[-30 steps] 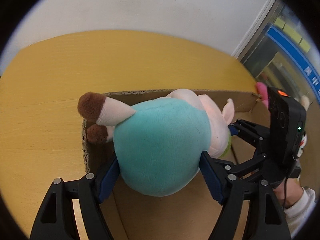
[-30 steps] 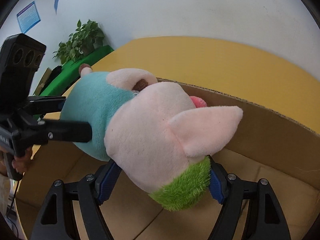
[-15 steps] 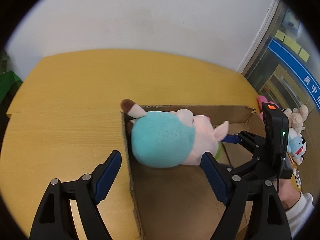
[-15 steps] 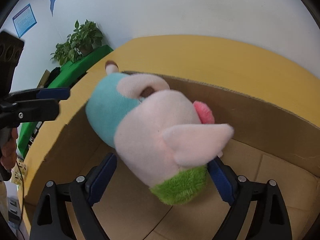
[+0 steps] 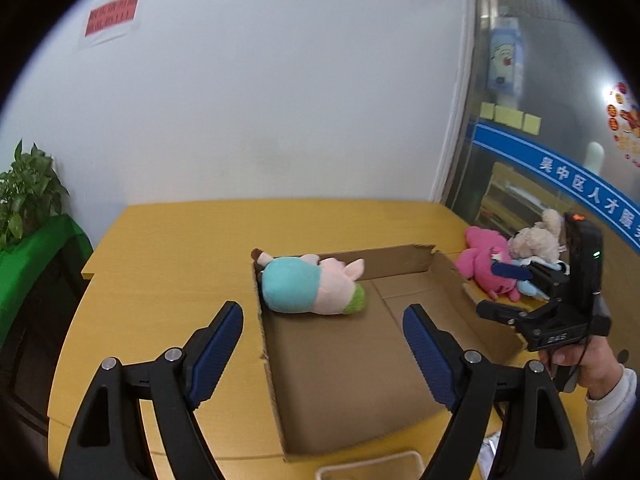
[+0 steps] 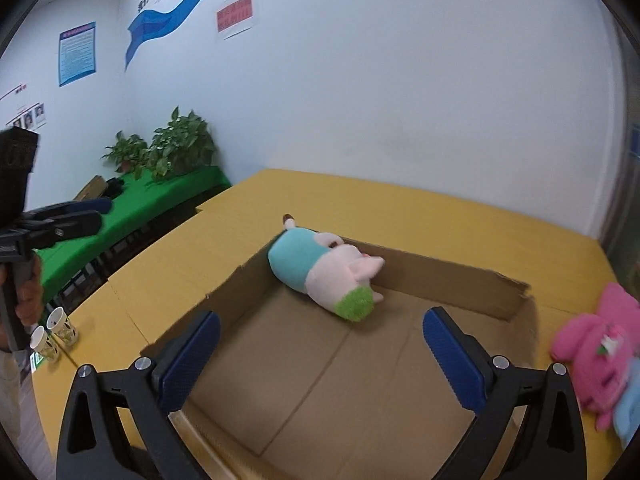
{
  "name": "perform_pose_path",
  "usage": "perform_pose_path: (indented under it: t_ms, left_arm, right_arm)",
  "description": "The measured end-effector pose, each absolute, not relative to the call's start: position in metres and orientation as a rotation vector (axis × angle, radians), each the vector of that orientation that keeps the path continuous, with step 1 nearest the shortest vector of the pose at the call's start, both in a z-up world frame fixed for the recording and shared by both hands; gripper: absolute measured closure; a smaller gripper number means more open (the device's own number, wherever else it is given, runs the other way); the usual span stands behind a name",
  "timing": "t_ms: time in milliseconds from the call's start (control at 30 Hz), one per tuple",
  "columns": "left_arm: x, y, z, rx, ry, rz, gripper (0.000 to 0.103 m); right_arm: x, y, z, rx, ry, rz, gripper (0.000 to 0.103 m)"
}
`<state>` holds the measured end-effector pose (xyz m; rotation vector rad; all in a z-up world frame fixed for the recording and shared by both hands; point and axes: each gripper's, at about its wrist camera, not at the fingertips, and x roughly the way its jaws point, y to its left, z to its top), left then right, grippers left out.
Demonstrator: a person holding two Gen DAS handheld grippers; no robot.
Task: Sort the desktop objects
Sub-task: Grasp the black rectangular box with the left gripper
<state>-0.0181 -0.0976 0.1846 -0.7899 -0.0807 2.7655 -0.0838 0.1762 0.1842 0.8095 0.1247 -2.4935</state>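
An office, probably a public service centre: a white wall with a blue wave stripe (image 6: 168, 20), framed blue notice board (image 6: 77, 53) and red paper sign (image 6: 235, 15), potted green plants (image 6: 168, 148) on a green-covered bench (image 6: 152, 204), and a glass partition with a blue Chinese-lettered band (image 5: 560, 172).

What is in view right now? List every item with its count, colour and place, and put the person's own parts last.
pig plush: 1, teal body, pink head, green patch; lying in the cardboard box's far left corner.
cardboard box: 1, brown, open; on the table.
table: 1, yellow wood; under everything.
pink plush: 1, pink; on the table right of the box.
beige plush: 1, cream; behind the pink plush.
blue plush: 1, light blue, partly cut off; beside the pink plush.
paper cups: 2, white patterned; at the table's left edge.
potted plants: at least 2, green; on the green counter.
white tray: 1; near edge, partly seen.
left gripper: jaws open, empty.
right gripper: jaws open, empty.
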Motion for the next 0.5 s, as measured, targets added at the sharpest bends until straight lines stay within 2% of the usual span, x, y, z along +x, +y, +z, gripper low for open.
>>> perform_pose_path:
  t_ms: [100,200,300,400,500]
  left_arm:
    - [0.003,-0.077,0.181,-0.78,-0.05,2.734,0.017]
    - [0.009,-0.061,0.157,-0.842,0.0,2.719,0.017]
    - [0.012,-0.061,0.125,-0.976,-0.091,2.668,0.018]
    - [0.033,-0.055,0.108,-0.998,-0.152,2.616,0.018]
    - [0.059,-0.042,0.098,-1.006,-0.131,2.57,0.018]
  right_arm:
    - [-0.047,0.203,0.176,0.833,0.139,-2.536,0.0]
    - [-0.033,0.22,0.151,0.892,0.148,-2.594,0.0]
    - [-0.036,0.236,0.112,1.035,0.135,-2.646,0.0]
    - [-0.033,0.248,0.084,1.15,0.087,-2.661,0.0]
    - [-0.008,0.251,0.084,1.111,0.061,-2.665,0.0]
